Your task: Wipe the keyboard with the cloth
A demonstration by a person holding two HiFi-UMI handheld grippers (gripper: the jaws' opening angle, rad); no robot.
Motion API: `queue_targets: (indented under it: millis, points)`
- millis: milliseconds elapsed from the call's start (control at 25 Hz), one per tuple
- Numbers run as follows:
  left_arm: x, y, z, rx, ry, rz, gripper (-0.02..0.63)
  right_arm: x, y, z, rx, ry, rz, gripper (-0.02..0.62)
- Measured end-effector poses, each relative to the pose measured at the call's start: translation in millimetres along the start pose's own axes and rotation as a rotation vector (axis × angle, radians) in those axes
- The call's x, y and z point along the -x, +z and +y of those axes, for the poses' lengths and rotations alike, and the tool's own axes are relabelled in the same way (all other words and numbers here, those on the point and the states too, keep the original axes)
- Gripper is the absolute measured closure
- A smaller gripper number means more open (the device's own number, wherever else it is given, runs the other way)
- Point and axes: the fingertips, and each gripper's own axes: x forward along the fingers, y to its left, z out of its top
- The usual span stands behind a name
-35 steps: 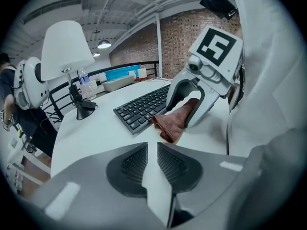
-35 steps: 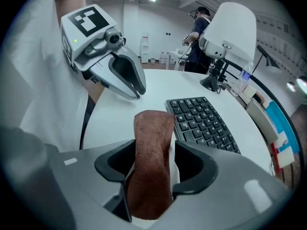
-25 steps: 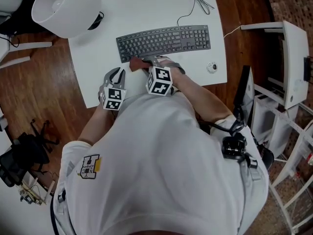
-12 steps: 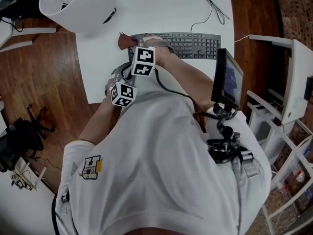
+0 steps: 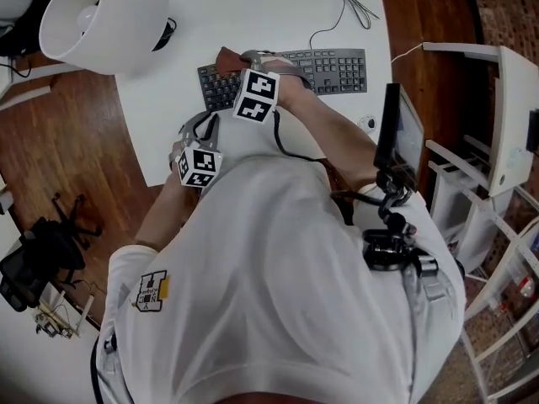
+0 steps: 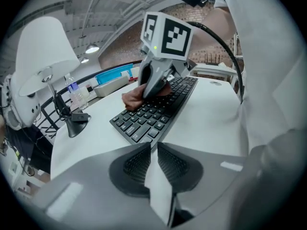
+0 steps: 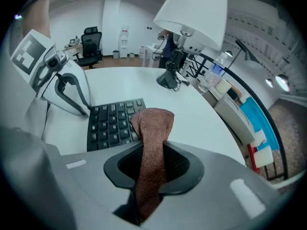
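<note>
Broadly: white table [image 5: 253, 15] carrying big white lamp [image 5: 101, 19] at far left, dark keyboard [image 5: 337, 67] lying across middle. Right gripper [image 7: 153, 147] clamping brown cloth [image 7: 153, 123], jaws partly apart around its fold, cloth's free end resting on keys near keyboard's left end. Left gripper [image 6: 153, 148] hovering near keyboard's near left corner, jaws sitting all but together, holding nothing.
</note>
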Motion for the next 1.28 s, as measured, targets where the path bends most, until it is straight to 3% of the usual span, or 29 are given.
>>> queue_targets:
  millis: [200,560,720,840,920,1040,1280]
  points:
    - [-2.3,-1.3,0.0,0.003,0.016,0.007,0.565,26.1,-82.1,-33.6,-0.101,-0.087,0.087,0.508]
    - [-4.2,-2.6,-1.6,0.013,0.054,0.035,0.565,90.3,-267.2,-104.1,-0.408,-0.313,0.3,0.509]
    - [-5.5,-2.1,-1.2,0.015,0.062,0.039,0.565,103.5,-295.8,-117.0,-0.459,-0.353,0.339,0.509]
    - [-5.5,-2.1,-3.7,0.012,0.057,0.039,0.565,104.3,-281.9,-114.1,-0.432,-0.36,0.328,0.509]
    - [-5.0,-1.1,-3.8,0.008,0.052,0.034,0.565,101.7,-250.5,-104.2,-0.395,-0.341,0.289,0.509]
    - [-2.9,0.1,-2.4,0.005,0.049,0.016,0.565,85.6,-170.3,-72.5,-0.291,-0.261,0.187,0.509]
    - [-1.7,0.8,-2.1,0.02,0.029,-0.023,0.565,26.0,2.0,19.8,0.027,-0.069,0.002,0.508]
